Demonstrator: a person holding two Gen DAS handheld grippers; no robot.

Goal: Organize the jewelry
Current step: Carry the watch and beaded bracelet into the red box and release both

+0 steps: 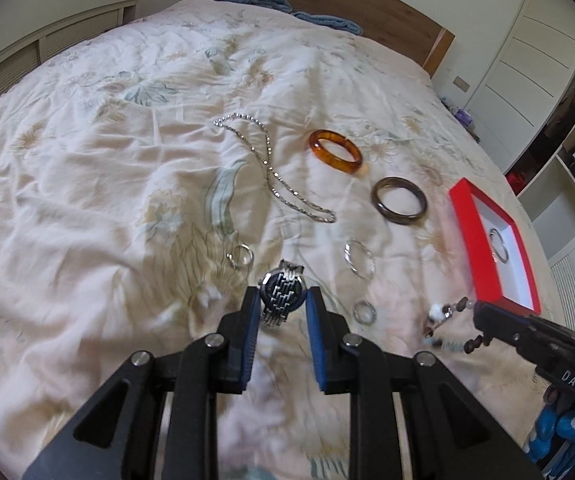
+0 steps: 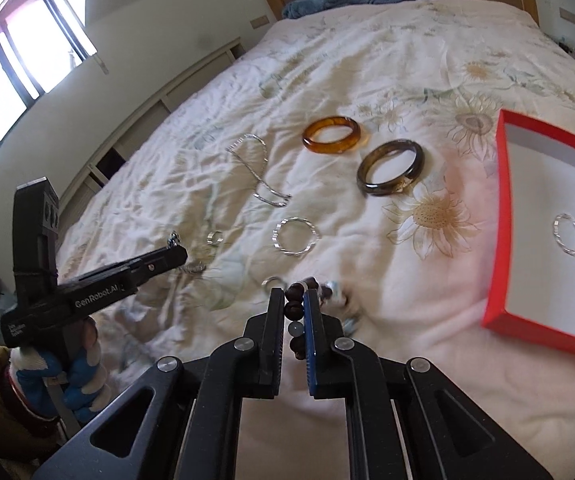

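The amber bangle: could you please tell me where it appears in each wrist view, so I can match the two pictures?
Left wrist view: the amber bangle lies right of centre on the quilt, up-left of the dark bangle.
Right wrist view: the amber bangle lies above centre, up-left of the dark bangle.
Shared landmark: the red box, to the right of both bangles in each view.
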